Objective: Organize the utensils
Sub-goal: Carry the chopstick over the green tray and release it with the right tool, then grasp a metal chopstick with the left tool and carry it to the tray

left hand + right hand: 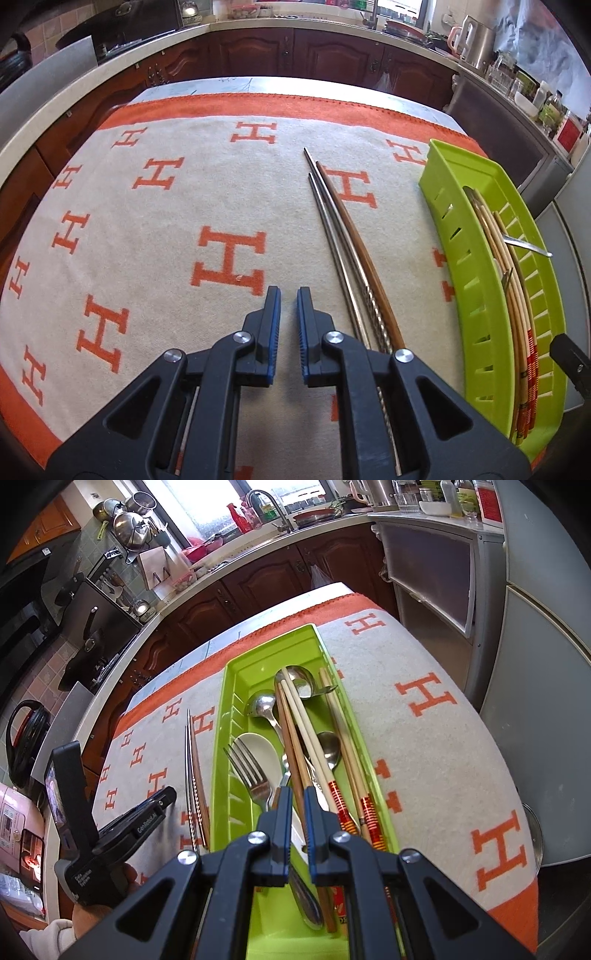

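Observation:
Two metal chopsticks (pixel 325 221) and a brown wooden chopstick (pixel 354 236) lie side by side on the H-patterned cloth (pixel 155 236), just left of the green tray (pixel 458 236). My left gripper (pixel 289 295) hovers over the cloth to their left, jaws nearly together and holding nothing. In the right wrist view the same chopsticks (pixel 194 775) lie beside the tray (pixel 221 738). The tray holds a fork (pixel 251 771), a white spoon (pixel 258 746), metal spoons (pixel 262 705) and several chopsticks (pixel 343 738). My right gripper (pixel 297 794) hangs over the tray's near end, shut and empty.
The left gripper (pixel 162 799) and a hand holding it show at the left of the right wrist view. Dark wooden kitchen cabinets (pixel 280 51) and a countertop ring the table. A grey fridge (pixel 535 701) stands close to the table's right edge.

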{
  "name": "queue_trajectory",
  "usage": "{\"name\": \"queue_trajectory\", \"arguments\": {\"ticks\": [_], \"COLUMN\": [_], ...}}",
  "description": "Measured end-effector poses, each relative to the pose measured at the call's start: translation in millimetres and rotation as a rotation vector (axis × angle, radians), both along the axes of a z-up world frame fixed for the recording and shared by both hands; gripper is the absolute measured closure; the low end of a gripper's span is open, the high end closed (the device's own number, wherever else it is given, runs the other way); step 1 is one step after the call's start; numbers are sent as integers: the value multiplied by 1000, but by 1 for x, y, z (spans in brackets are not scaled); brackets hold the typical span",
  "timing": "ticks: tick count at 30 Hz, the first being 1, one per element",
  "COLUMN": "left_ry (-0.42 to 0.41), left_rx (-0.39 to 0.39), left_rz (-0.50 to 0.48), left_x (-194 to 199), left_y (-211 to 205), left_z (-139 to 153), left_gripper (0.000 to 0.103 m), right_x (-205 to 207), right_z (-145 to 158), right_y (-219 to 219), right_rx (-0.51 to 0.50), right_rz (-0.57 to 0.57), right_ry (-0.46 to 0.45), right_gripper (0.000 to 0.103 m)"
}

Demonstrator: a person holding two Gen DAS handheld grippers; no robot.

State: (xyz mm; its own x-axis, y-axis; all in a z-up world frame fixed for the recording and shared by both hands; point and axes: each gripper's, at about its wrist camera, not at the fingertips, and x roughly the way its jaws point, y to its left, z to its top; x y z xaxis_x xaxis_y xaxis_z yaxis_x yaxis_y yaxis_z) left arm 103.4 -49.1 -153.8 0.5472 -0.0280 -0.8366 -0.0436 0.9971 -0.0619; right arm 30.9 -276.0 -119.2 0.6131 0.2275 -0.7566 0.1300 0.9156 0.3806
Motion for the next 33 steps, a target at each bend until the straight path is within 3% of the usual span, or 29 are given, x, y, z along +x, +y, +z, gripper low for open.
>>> {"name": "queue_trajectory", "arguments": {"ticks": [8, 17, 23, 33], "left_ry": [0, -24, -60, -19], "left_rx": [-94, -25, -36, -30], "left_rz": [-45, -95, -89, -104], "left_x": [-4, -8, -12, -6], "left_y": [-1, -21, -19, -28], "left_z": [1, 1, 11, 4], "left_gripper": [93, 90, 88, 85], "right_x": [-2, -3, -3, -3], "right_z": [3, 2, 1, 0], "right_y": [1, 1, 1, 1], "right_rx": [-14, -9, -6, -5], "right_rz": [4, -3, -1, 0], "right_ry": [-25, -22, -24, -19], "right_gripper": [96, 96, 96, 96]}}
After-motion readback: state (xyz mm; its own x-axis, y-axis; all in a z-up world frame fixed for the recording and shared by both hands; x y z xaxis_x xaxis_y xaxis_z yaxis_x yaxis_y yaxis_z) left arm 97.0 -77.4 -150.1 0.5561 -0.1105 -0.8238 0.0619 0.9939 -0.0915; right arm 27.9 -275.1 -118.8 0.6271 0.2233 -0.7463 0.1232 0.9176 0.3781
